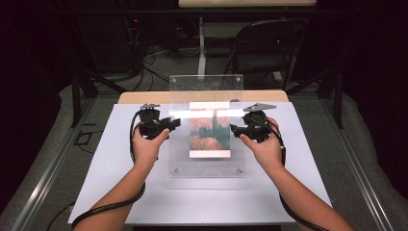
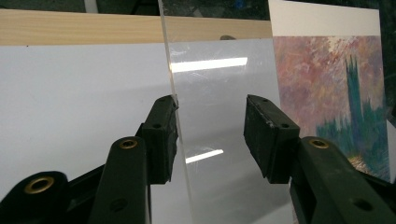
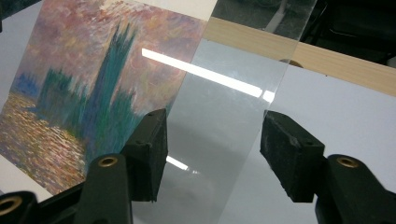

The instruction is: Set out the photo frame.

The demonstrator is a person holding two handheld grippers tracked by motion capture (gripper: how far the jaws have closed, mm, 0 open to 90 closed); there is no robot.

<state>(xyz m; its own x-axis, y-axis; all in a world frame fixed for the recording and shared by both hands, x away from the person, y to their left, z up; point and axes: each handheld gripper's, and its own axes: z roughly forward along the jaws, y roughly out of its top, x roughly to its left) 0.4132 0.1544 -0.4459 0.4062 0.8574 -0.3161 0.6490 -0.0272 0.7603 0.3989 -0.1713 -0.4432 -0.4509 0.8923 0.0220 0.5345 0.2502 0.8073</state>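
A clear acrylic sheet [image 1: 206, 86] stands tilted over the white board, its near edge low and its far edge raised past the table's back. A painted print [image 1: 210, 132] of a tower under a pink sky shows through it. My left gripper [image 1: 171, 122] is at the sheet's left edge and my right gripper [image 1: 234, 129] at its right edge. In the left gripper view the jaws [image 2: 211, 116] stand apart, with the sheet's edge [image 2: 173, 93] running just inside the left jaw. In the right gripper view the gripper [image 3: 215, 135] is open astride the sheet [image 3: 224, 88], beside the print [image 3: 84, 79].
The white board [image 1: 120, 159] covers a wooden table whose far edge [image 1: 144, 96] shows behind it. Two small standoffs [image 1: 174, 171] mark the sheet's near corners. A folding chair [image 1: 269, 43], a table leg and floor cables lie beyond. Metal rails flank the table.
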